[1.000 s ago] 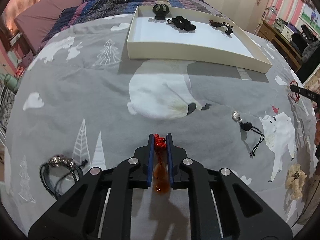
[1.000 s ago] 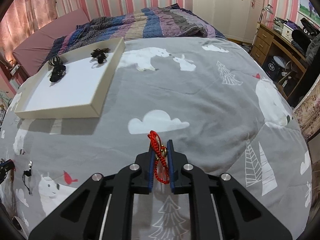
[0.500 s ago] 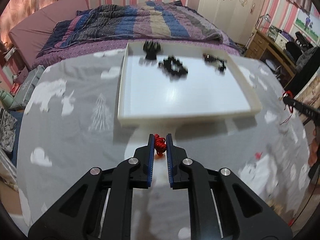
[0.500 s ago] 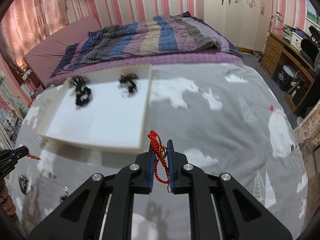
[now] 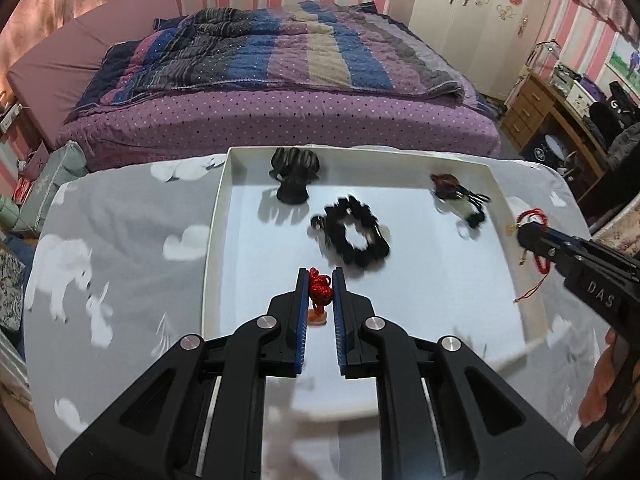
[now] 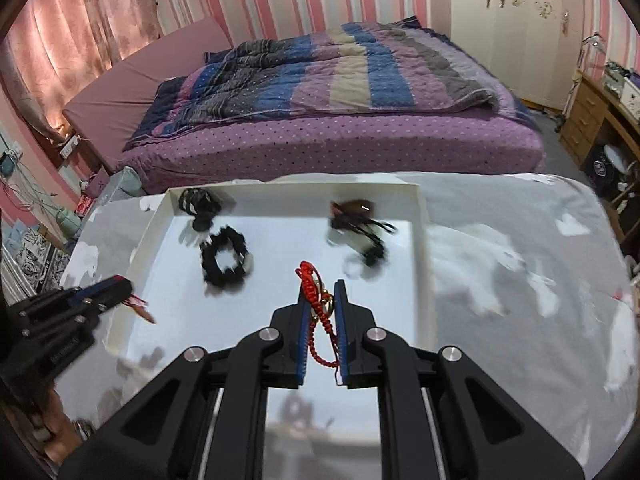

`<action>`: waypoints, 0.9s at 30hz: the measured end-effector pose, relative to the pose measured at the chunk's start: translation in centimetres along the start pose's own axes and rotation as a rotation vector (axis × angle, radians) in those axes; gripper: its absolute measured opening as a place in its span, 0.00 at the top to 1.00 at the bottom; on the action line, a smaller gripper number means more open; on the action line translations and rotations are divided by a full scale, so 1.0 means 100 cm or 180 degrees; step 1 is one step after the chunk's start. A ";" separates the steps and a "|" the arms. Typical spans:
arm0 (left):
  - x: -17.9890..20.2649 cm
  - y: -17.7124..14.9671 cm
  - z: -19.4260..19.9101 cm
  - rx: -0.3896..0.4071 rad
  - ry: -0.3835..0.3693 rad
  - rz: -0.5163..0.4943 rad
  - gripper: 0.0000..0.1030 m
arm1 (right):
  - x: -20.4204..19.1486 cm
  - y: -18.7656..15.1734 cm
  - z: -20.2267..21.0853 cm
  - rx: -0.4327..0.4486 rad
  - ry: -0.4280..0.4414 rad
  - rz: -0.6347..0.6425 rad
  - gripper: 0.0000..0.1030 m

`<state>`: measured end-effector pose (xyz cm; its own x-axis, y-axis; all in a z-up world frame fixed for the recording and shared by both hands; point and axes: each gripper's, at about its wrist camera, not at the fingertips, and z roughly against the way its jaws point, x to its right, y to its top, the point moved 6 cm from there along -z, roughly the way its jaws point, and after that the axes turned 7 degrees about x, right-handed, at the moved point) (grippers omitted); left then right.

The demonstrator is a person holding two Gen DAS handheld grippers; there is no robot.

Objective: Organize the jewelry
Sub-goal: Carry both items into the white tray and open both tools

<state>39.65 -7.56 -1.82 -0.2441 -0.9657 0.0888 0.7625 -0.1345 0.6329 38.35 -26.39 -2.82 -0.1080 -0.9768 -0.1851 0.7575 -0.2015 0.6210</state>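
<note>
Two hand-held grippers hang above a shallow white tray point(image 5: 216, 240) set on a grey printed blanket point(image 5: 120, 260). The left gripper point(image 5: 320, 280) has its jaws nearly closed on a red knotted charm with an amber pendant point(image 5: 320, 294); the right gripper point(image 6: 323, 292) is likewise clamped on a red braided cord with a small gold piece point(image 6: 314, 300). Inside the tray lie a black beaded bracelet point(image 5: 356, 234), a black claw clip point(image 5: 295, 174) and a dark corded ornament point(image 5: 456, 192).
</note>
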 end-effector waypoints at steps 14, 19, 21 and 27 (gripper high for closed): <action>-0.017 0.010 -0.069 -0.0137 0.0172 -0.0011 0.91 | -0.011 0.018 -0.088 -0.0131 -0.0102 0.0069 0.89; -0.024 0.006 -0.083 -0.0223 0.0182 0.0042 0.91 | -0.006 0.016 -0.104 -0.0170 -0.0179 0.0100 0.89; -0.023 0.004 -0.087 -0.0229 0.0206 0.0014 0.90 | -0.005 0.014 -0.106 -0.0187 -0.0185 0.0119 0.89; -0.016 0.005 -0.084 -0.0205 0.0226 -0.0028 0.80 | -0.002 0.011 -0.104 -0.0254 -0.0147 0.0084 0.88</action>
<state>45.42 -7.95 -8.14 -0.2094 -0.9774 0.0273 0.7981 -0.1547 0.5824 45.92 -25.64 -10.00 -0.1156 -0.9843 -0.1331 0.8092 -0.1710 0.5621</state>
